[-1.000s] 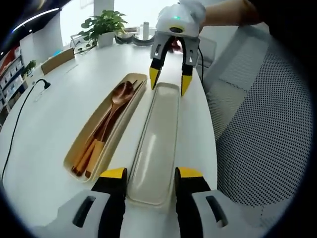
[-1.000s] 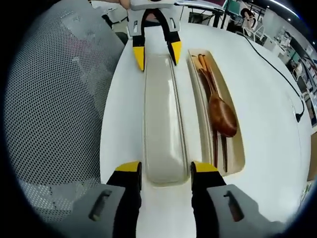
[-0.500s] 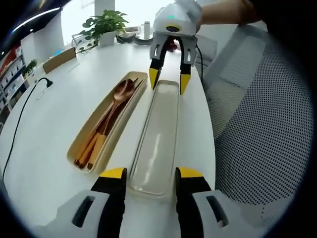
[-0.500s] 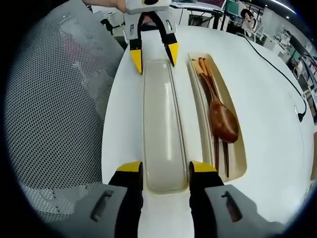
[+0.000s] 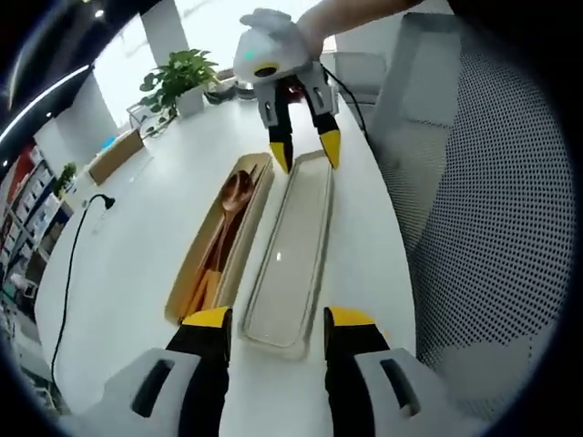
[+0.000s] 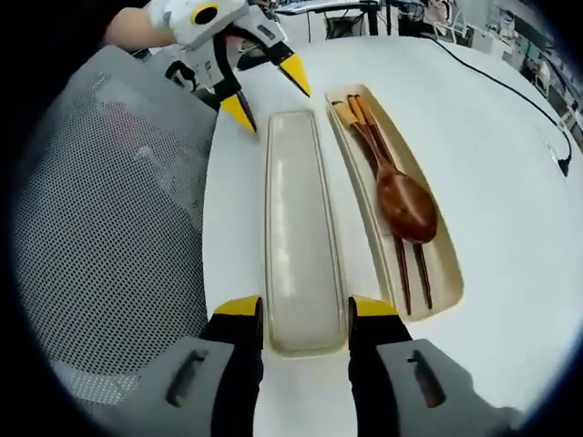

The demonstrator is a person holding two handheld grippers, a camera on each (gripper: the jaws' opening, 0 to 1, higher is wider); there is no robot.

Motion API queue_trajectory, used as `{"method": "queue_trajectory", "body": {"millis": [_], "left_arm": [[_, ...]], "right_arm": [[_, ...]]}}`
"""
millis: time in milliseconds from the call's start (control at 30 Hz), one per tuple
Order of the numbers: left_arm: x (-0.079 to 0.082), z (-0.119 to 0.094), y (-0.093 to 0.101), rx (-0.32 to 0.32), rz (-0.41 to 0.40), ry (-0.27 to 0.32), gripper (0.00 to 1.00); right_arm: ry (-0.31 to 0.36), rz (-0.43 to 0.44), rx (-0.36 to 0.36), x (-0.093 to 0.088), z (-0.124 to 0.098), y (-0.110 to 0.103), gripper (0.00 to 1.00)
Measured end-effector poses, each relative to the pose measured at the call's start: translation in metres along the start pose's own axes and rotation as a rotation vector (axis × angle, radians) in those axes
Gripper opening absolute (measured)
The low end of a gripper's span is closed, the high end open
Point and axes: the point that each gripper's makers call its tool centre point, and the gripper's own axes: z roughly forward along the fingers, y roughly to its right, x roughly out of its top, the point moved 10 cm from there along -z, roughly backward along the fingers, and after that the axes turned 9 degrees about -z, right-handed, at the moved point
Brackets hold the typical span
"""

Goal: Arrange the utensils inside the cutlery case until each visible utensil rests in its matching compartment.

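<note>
A cream cutlery case base [image 5: 239,211] [image 6: 446,264] lies on the white table and holds a wooden spoon [image 5: 231,193] [image 6: 402,198] and chopsticks [image 6: 410,264]. Its flat cream lid [image 5: 293,250] [image 6: 296,223] lies alongside, nearer the table edge. My left gripper [image 5: 279,320] is open, its jaws on either side of the lid's near end; from the other side it [image 6: 269,96] hangs tilted, just off the lid's far corner. My right gripper [image 6: 305,309] is open with the lid's other end between its jaws, and it [image 5: 305,157] sits over that end.
A grey mesh chair [image 5: 492,228] [image 6: 109,228] stands right against the table edge beside the lid. A potted plant [image 5: 178,77] and small items sit at the far end. A black cable [image 5: 68,273] [image 6: 510,100] runs across the table beyond the case.
My left gripper has lifted and tilted away from the lid's end. Both views have shifted with the hands. The lid, the case and the utensils lie as before.
</note>
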Motion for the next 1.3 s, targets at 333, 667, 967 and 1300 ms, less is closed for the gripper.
{"method": "queue_trajectory", "body": {"millis": [333,667,967,1300], "left_arm": [[-0.002,0.010,-0.003,-0.021,0.060,-0.053,0.30],[0.000,0.013,-0.005,-0.019,0.180,-0.050,0.20],[0.002,0.006,0.000,-0.018,0.164,-0.055,0.11],[0.005,-0.005,-0.001,-0.051,0.087,-0.061,0.07]], "right_arm": [[0.067,0.250,0.163,-0.006,-0.002,0.003,0.34],[0.093,0.312,0.258,-0.013,-0.002,-0.003,0.34],[0.111,0.158,0.148,-0.010,-0.004,-0.003,0.34],[0.105,0.005,0.049,0.007,-0.018,-0.025,0.22]]}}
